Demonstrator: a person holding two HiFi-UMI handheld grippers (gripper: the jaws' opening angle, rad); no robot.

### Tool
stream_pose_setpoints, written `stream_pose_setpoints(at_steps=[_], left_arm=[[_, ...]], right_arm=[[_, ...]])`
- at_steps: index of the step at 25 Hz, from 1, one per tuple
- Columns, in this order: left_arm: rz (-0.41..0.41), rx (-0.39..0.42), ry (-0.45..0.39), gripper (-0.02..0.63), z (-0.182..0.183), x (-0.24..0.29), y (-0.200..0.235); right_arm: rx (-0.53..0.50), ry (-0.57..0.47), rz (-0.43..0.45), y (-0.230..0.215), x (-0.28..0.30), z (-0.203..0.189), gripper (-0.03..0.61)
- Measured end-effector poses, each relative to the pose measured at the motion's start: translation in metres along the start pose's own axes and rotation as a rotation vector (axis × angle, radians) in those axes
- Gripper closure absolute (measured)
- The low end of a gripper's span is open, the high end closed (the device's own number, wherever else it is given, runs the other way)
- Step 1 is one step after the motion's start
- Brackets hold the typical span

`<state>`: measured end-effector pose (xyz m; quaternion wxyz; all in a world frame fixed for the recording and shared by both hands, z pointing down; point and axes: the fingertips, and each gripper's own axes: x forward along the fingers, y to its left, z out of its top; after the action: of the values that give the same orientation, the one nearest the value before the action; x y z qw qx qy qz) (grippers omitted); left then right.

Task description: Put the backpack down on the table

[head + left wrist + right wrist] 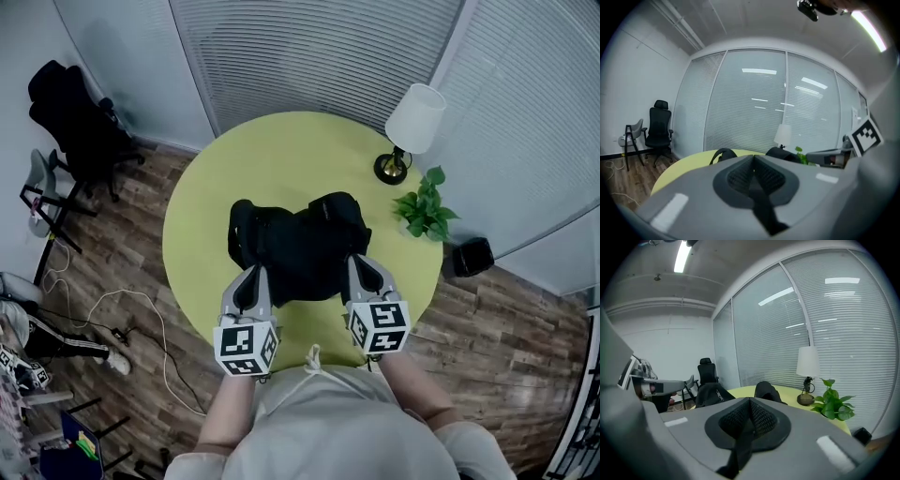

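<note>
Container on site: one black fabric backpack (300, 246), which lay slumped on the round yellow-green table (281, 159), toward the person's side of the top. Its contents could not be seen. It was crumpled, with two raised humps and a carry loop (722, 153) standing up at its left end; a zip pull (714, 391) was visible on the left hump.

A small black box-shaped item (472, 256) stood on the wooden floor just off the table's right edge; whether it held anything could not be told.

The left gripper (256, 274) and right gripper (362, 266) both reached the near edge of the backpack. The left jaws were pressed together on a black strap (759, 206). The right jaws were likewise clamped on a second black strap (740, 446).

Also on the table, at the far right: a white-shaded lamp (412, 122) and a green leafy plant (424, 214), both apart from the backpack
</note>
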<state>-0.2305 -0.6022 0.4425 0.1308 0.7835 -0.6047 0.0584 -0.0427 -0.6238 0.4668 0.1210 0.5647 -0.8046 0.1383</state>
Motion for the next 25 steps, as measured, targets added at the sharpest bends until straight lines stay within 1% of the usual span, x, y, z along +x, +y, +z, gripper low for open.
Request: stream_pose_setpoints(at_steps=[5,10,16,19,21,25], left_arm=[[-0.031,0.008,-0.006,0.607,0.002,-0.008,-0.006],[-0.015,-0.062,0.016,0.609,0.0,-0.011,0.005],[-0.007,-0.048,0.011,0.609,0.003,-0.011,0.01],[0.006,-0.008,0.023,0.609,0.002,-0.009,0.008],[0.003,0.009,0.027,0.609,0.001,-0.008,0.004],[-0.014,0.012,0.036,0.609,0.0,-0.005,0.0]], right_arm=[[-0.023,-0.007,0.055,0.013,-0.004,0.002,0.581],[-0.043,0.006,0.1,0.024,-0.004,0.002,0.581],[-0.074,-0.012,0.11,0.03,-0.004,0.01,0.581],[-0.078,-0.015,0.116,0.031,-0.005,0.011,0.581],[-0.078,-0.014,0.12,0.031,-0.004,0.01,0.581],[-0.076,-0.011,0.123,0.031,-0.002,0.01,0.581]])
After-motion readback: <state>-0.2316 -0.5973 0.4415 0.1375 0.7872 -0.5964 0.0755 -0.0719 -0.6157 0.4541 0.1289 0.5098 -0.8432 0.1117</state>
